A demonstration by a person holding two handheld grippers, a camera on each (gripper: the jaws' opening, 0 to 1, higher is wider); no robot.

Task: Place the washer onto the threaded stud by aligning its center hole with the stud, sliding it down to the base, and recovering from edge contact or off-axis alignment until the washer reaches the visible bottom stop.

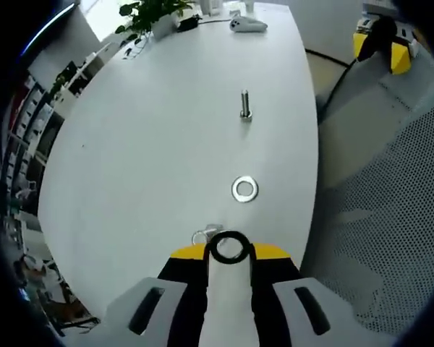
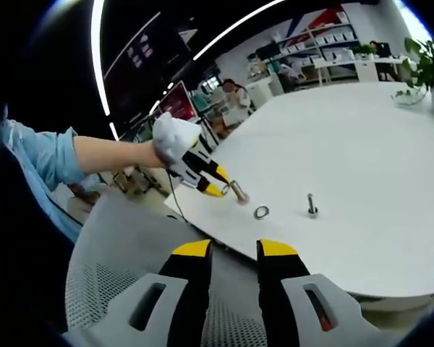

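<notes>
Left gripper point(image 1: 230, 251) pinching a washer point(image 1: 228, 247) low over the white table point(image 1: 145, 159), short of the stud point(image 1: 245, 105). Second washer point(image 1: 244, 189) flat between held washer and upright stud. Right gripper point(image 2: 233, 249) spread, off the table edge, well back from the stud.

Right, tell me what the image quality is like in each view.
Left gripper view: even light on the white table, the washer and stud sharp with faint shadows, fisheye curving the table edge. Right gripper view: dark ceiling with bright light strips, the table glaring white, the left claw small and slightly soft.
</notes>
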